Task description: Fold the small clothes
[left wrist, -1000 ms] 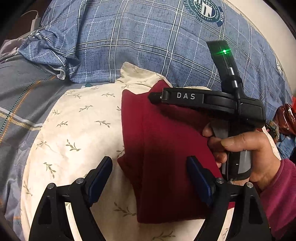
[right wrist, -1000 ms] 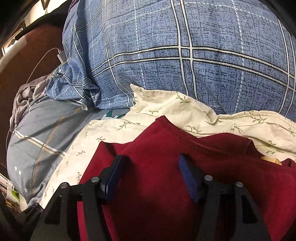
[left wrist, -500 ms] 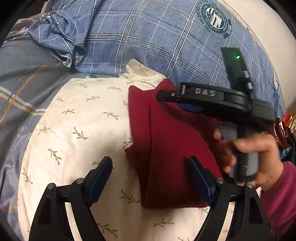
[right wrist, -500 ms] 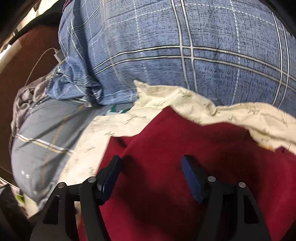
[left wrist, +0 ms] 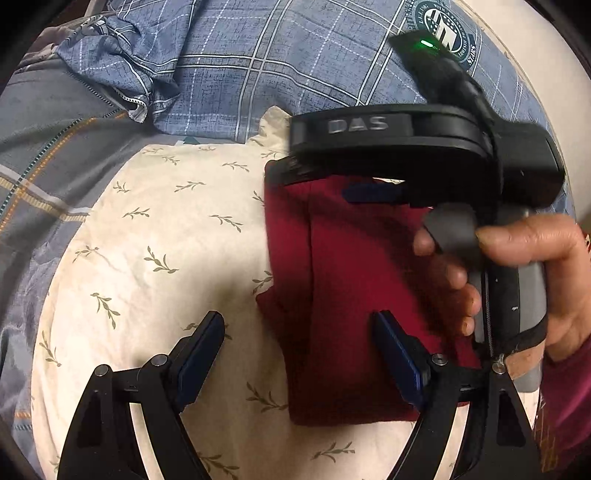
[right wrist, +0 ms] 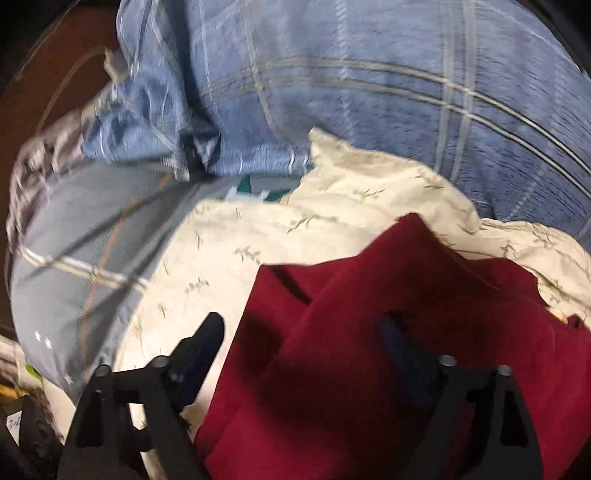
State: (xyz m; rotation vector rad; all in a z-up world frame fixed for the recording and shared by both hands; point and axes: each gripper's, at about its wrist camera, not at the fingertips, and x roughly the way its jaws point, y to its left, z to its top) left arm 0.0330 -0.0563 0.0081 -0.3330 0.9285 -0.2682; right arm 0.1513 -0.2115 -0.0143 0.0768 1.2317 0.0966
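A dark red garment (left wrist: 343,295) lies folded into a narrow upright strip on a cream leaf-print cloth (left wrist: 155,251). My left gripper (left wrist: 299,354) is open and empty just above the strip's lower left edge, its right finger over the red cloth. My right gripper (left wrist: 354,184), held in a hand, hovers over the strip's top end; its jaws stand apart. In the right wrist view the right gripper (right wrist: 303,343) is open above the red garment (right wrist: 406,350), holding nothing. That view is blurred.
A blue plaid pillow (left wrist: 295,62) lies behind the cream cloth, also in the right wrist view (right wrist: 369,92). A grey striped blanket (left wrist: 48,147) covers the left side. A round emblem (left wrist: 445,27) is printed on the pillow's far right.
The right gripper has lifted off the red garment and swung left and up over its top end. The left gripper has shifted a little; the garment lies as before.
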